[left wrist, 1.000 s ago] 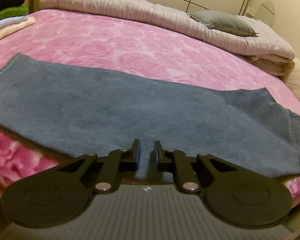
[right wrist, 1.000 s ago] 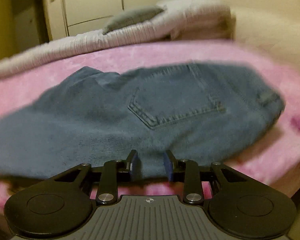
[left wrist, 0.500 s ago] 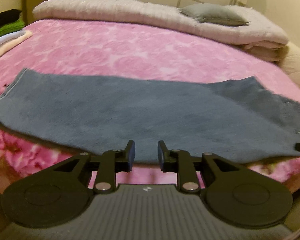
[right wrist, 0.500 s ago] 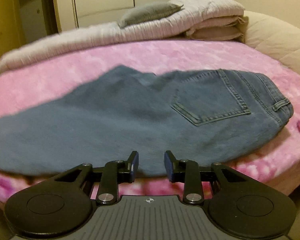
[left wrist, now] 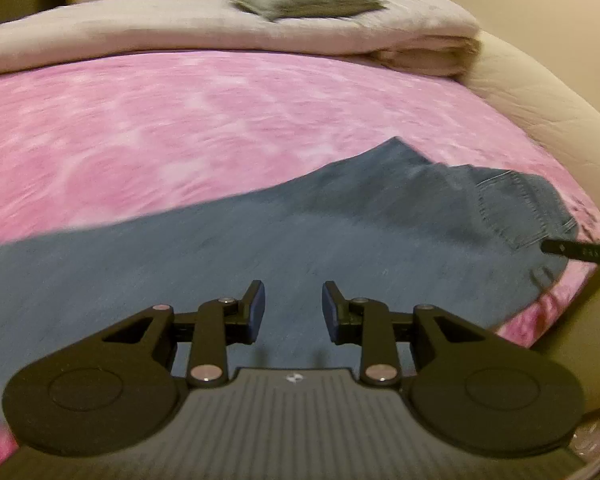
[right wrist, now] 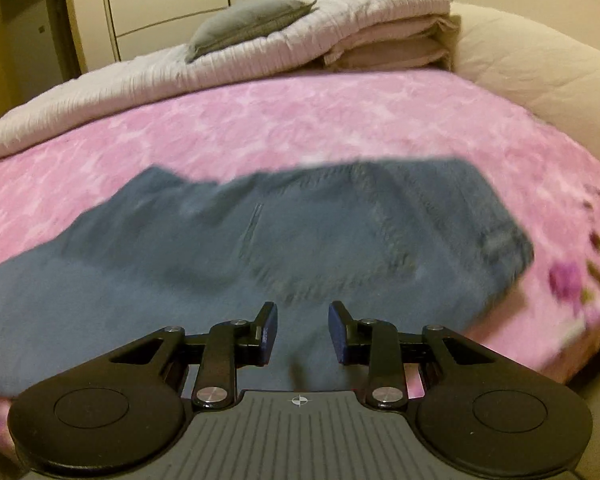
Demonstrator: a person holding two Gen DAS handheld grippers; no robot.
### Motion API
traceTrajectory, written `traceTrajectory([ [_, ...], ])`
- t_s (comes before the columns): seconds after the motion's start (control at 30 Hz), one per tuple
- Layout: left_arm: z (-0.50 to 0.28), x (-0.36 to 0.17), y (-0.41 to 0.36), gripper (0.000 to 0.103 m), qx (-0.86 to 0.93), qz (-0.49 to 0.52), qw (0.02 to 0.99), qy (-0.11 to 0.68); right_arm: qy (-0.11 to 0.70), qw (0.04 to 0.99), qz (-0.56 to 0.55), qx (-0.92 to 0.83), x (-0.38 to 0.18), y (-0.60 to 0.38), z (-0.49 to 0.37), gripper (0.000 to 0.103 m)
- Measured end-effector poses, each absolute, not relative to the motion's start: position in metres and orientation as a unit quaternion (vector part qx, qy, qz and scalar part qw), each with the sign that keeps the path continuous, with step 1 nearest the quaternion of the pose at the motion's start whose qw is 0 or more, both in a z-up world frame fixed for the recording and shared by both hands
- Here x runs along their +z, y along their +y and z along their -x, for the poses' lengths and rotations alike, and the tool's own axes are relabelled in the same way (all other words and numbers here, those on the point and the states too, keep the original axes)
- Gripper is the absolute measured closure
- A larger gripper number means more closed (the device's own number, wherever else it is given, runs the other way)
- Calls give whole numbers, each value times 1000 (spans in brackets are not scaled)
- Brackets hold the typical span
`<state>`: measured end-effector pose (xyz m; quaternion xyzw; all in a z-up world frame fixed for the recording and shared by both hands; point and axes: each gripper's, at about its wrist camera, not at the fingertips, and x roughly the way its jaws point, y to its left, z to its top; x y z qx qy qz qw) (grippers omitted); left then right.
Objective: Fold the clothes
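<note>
Left wrist view: your left claw point(left wrist: 293, 307) is hovering over the jeans point(left wrist: 260, 264), jaws opening, nothing between them. The jeans are lying flat along the near edge of the pink bed point(left wrist: 180, 120), back pocket out at 3 o'clock. You're between folds, I judge.

Right wrist view: your right claw point(right wrist: 302, 330) is sitting half-open and empty above the waist end of the jeans point(right wrist: 260, 248). Next you're likely needing a fresh grip on an edge. No readable writing anywhere.
</note>
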<state>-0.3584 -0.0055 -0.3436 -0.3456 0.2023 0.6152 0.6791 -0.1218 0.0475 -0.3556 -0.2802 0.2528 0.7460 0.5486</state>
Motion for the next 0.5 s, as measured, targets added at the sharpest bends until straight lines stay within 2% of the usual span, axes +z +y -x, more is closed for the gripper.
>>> traceTrajectory([
  [0.2,366,-361,105,76,563,347,725,193,222,514,274,782,-353,122,144,71],
  [0.3,360,-369,154,71,543,336,746,187,211,495,272,798,-362,149,161,71],
  [0.5,340,-387,217,67,512,335,765,201,210,473,273,811,-388,180,172,71],
])
